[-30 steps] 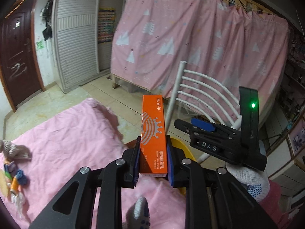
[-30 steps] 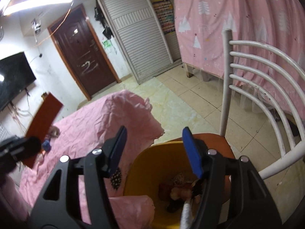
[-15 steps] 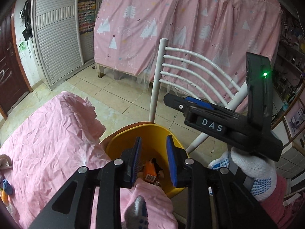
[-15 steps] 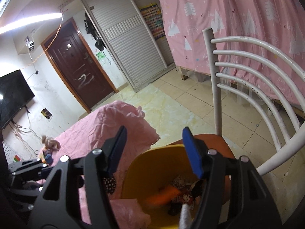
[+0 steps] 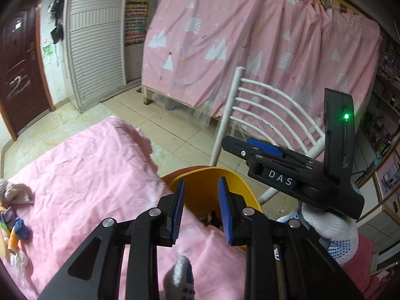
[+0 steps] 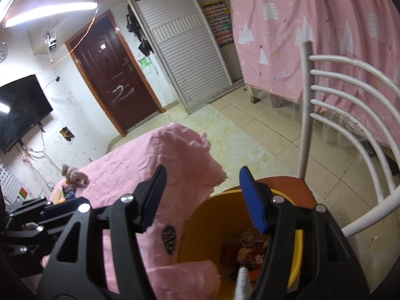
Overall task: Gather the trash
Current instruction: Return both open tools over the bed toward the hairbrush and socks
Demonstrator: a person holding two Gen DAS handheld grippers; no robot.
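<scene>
A yellow trash bin (image 5: 200,187) stands on a chair seat beside the pink-covered table; in the right wrist view the bin (image 6: 205,227) holds several pieces of trash (image 6: 246,250), including reddish wrappers. My left gripper (image 5: 201,210) is open and empty, at the bin's near rim. My right gripper (image 6: 205,200) is open and empty, just above the bin; it also shows in the left wrist view (image 5: 252,147) to the right.
A white chair back (image 5: 270,115) rises behind the bin. The pink tablecloth (image 5: 82,172) carries small toys and bits at its left edge (image 5: 15,222). A pink curtain (image 5: 250,50), a shutter cabinet and a brown door stand behind.
One second ago my left gripper held an orange box. It opened over the bin and the box dropped in. The left gripper has since pulled back a little; the right has stayed open.
</scene>
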